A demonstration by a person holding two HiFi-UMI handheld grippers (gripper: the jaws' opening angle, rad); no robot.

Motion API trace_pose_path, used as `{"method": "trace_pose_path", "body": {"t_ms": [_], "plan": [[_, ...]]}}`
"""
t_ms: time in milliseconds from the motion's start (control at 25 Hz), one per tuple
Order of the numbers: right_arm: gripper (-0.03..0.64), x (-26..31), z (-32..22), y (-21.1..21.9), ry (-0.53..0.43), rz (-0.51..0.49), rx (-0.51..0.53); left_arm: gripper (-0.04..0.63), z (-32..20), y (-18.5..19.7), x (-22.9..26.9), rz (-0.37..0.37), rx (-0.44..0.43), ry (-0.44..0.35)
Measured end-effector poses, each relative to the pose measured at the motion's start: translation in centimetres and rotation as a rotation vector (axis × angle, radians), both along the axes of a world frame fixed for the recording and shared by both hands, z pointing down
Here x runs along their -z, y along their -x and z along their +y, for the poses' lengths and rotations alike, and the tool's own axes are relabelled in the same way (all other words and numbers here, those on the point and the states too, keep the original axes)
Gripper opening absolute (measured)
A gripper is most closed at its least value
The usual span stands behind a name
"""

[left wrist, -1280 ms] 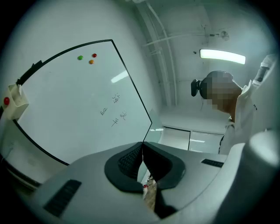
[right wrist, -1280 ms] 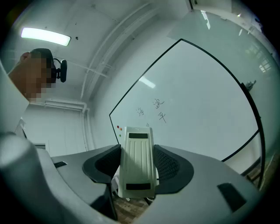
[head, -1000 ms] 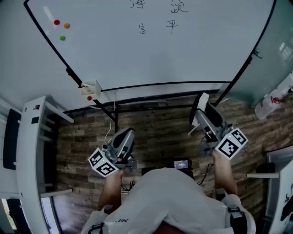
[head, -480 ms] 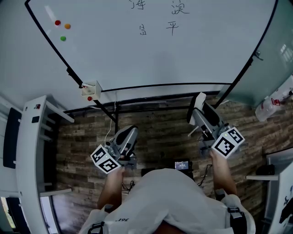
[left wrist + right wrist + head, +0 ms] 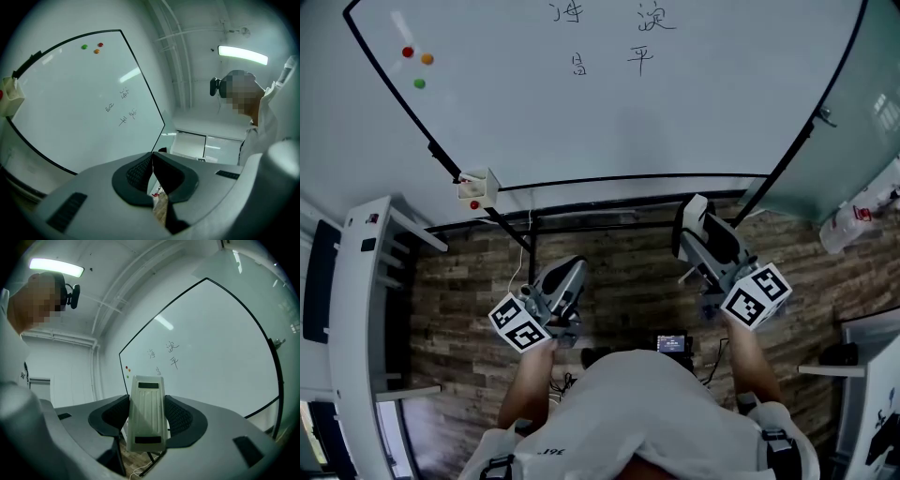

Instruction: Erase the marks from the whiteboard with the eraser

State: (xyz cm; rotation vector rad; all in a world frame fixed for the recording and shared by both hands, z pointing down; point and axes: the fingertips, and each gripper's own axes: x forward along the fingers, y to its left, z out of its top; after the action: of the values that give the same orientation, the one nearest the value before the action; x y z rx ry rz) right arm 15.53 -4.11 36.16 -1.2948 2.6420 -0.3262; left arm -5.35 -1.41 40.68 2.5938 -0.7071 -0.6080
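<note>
A: Listing from the left: left gripper (image 5: pixel 565 278)?

B: Jaws closed together, nothing between them. Held low, likely spare to this job.

A: Whiteboard (image 5: pixel 722 112)?

B: Marks (image 5: pixel 609 37) near its top edge, not yet wiped.

A: Right gripper (image 5: pixel 705 242)?

B: Clamped on the eraser (image 5: pixel 693 215), below the board's bottom edge. Pointed up at the board, probably readied for raising to the marks.

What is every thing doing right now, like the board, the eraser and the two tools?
Whiteboard: upright, not yet wiped.
Marks: on the whiteboard, unerased.
Magnets: three, stuck to the whiteboard.
Eraser: gripped by the right tool, not touching the whiteboard.
Right tool: shut on the eraser.
Left tool: shut, empty.
</note>
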Motion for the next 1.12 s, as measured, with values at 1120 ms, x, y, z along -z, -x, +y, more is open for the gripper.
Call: {"method": "trace_pose_path", "body": {"t_ms": [1120], "plan": [[0.258,-1.1,-7.6,-0.5,0.018,0.065,0.008,0.006,-5.6,-2.9,0.5,-0.029,0.098,0.002]]}}
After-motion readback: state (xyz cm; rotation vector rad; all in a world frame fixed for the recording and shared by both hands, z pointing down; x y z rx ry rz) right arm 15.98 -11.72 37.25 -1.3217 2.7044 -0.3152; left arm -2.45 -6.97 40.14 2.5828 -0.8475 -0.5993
